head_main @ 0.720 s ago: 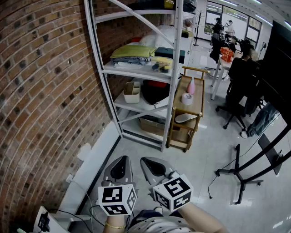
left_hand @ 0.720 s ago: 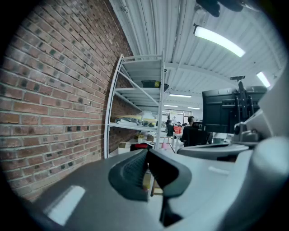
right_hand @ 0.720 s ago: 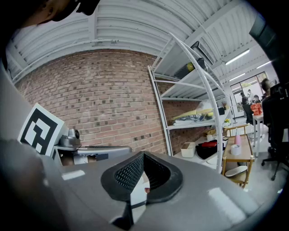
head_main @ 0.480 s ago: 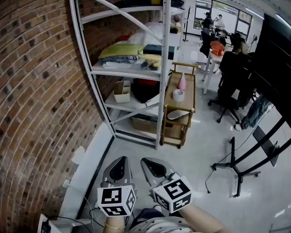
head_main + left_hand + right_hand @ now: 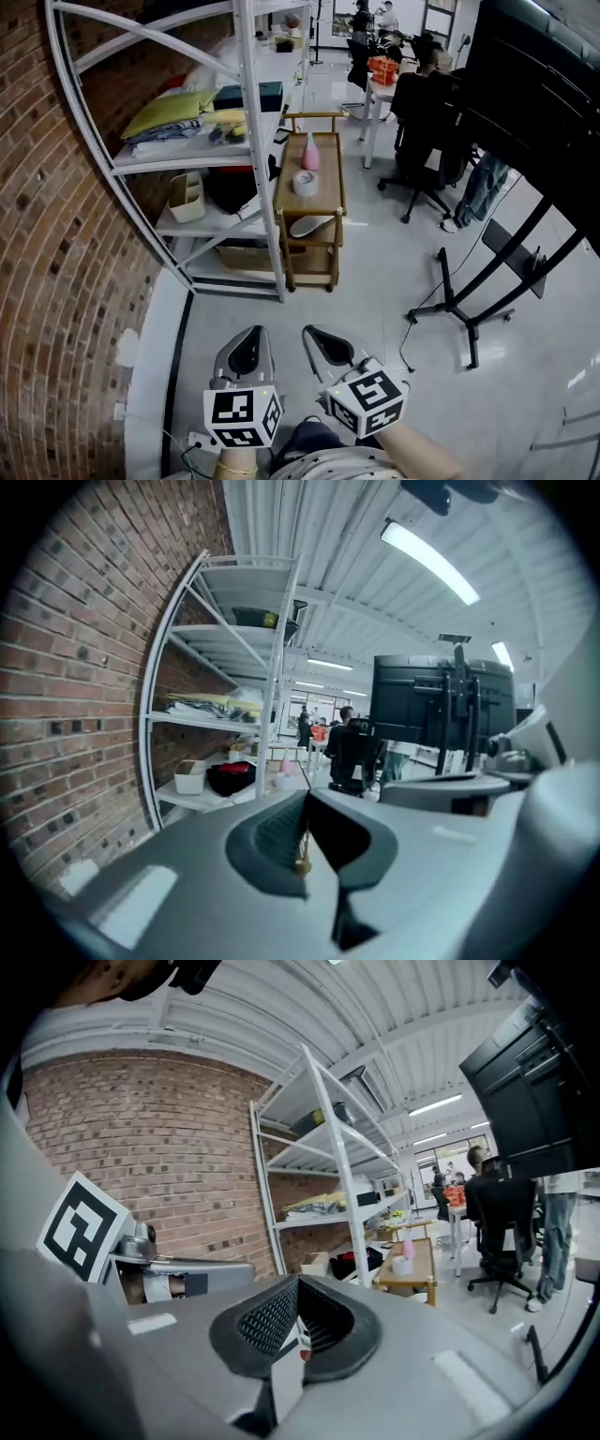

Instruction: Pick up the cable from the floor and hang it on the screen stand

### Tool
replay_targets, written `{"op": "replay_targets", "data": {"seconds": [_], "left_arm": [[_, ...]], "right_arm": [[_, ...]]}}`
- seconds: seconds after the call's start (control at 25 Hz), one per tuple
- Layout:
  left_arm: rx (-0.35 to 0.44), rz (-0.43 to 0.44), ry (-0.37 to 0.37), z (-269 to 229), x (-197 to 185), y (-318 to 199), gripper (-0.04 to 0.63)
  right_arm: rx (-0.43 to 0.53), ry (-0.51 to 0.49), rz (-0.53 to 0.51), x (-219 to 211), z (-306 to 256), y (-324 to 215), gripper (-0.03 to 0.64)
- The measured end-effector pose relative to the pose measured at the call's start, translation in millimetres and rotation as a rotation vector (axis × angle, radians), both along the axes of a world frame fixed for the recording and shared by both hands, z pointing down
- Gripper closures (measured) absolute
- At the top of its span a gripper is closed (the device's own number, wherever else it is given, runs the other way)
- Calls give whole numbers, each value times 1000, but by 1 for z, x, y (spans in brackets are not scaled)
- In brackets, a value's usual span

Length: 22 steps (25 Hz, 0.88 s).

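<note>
A thin black cable (image 5: 403, 352) lies on the pale floor by the foot of the black screen stand (image 5: 457, 306), at the right of the head view. The big dark screen (image 5: 534, 84) fills the upper right corner. My left gripper (image 5: 247, 334) and right gripper (image 5: 317, 336) are side by side at the bottom of that view, well short of the cable. Both are shut with nothing between the jaws. In the left gripper view the left gripper (image 5: 305, 806) points towards the screen (image 5: 441, 700). In the right gripper view the right gripper (image 5: 298, 1286) shows its ribbed pads pressed together.
A white shelf rack (image 5: 246, 141) with folded cloth and boxes stands against the brick wall (image 5: 56, 253) at left. Beside it is a wooden cart (image 5: 309, 211) with a pink bottle and a tape roll. Office chairs (image 5: 424, 141) and people are at the back.
The head view has swung right: the shelf rack and cart slid left and the screen stand came nearer the middle. Both grippers keep their place and stay shut.
</note>
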State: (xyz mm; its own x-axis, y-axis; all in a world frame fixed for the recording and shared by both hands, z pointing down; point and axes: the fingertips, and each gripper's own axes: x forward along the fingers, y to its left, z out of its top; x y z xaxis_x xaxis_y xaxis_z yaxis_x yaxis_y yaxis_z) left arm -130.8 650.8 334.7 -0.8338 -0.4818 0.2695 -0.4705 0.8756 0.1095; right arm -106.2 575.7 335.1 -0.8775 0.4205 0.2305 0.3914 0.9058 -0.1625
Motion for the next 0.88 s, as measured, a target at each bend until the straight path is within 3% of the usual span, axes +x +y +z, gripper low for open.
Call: {"op": "replay_targets", "data": {"seconds": [0.36, 0.6, 0.88], "left_arm": [[-25, 173, 7, 9, -17, -154, 588], [-67, 299, 16, 27, -28, -293, 588], [-54, 414, -23, 27, -31, -460, 588]], "right_arm": [[0, -1, 180, -7, 9, -152, 618], [-4, 2, 316, -13, 16, -285, 618], [20, 23, 454, -3, 27, -445, 618]]}}
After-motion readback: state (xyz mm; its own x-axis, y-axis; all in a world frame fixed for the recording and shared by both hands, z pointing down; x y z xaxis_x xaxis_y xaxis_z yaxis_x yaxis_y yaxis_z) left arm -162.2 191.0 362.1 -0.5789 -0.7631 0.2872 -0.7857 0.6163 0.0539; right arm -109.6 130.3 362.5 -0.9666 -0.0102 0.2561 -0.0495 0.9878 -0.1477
